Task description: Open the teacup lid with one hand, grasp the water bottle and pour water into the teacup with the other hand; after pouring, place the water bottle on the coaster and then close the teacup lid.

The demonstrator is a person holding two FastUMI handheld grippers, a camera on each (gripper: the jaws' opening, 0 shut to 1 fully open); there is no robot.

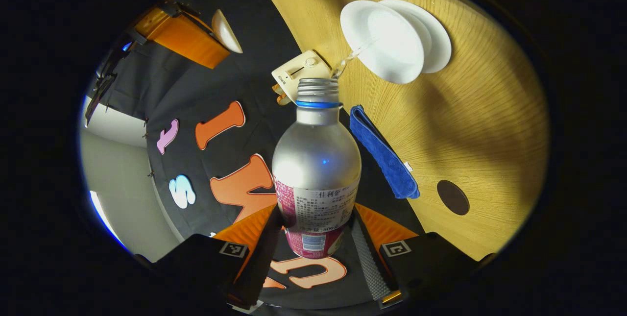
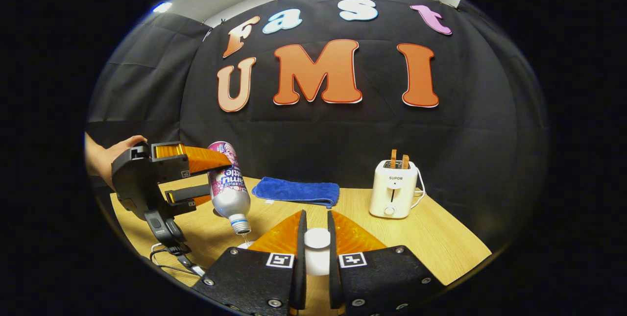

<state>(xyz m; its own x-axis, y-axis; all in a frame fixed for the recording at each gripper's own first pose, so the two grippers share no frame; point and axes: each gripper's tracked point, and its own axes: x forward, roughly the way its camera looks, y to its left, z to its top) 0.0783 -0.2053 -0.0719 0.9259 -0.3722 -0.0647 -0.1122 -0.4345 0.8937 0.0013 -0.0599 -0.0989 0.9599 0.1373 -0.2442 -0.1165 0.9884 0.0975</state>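
Clamping the lower, labelled part of a silver metal water bottle [image 1: 316,169] between both fingers, the left gripper [image 1: 316,242] held it tipped neck-down, and a thin stream of water [image 1: 349,59] ran from the uncapped mouth into the white teacup [image 1: 387,41] on its white saucer [image 1: 438,36]. The left gripper view looked along the bottle to the pale wooden table [image 1: 470,125], where a folded blue cloth [image 1: 384,157] and a dark round coaster [image 1: 452,197] lay beyond the cup, the coaster bare.

From the right gripper view, the right gripper [image 2: 316,247] was closed on the white teacup lid [image 2: 317,245], its fingers pressing the lid's sides. Past it, the other gripper [image 2: 196,179] and the hand [image 2: 110,157] holding it showed the bottle [image 2: 228,183] tilted steeply. Farther back stood a white toaster [image 2: 393,188] with two slices of toast.
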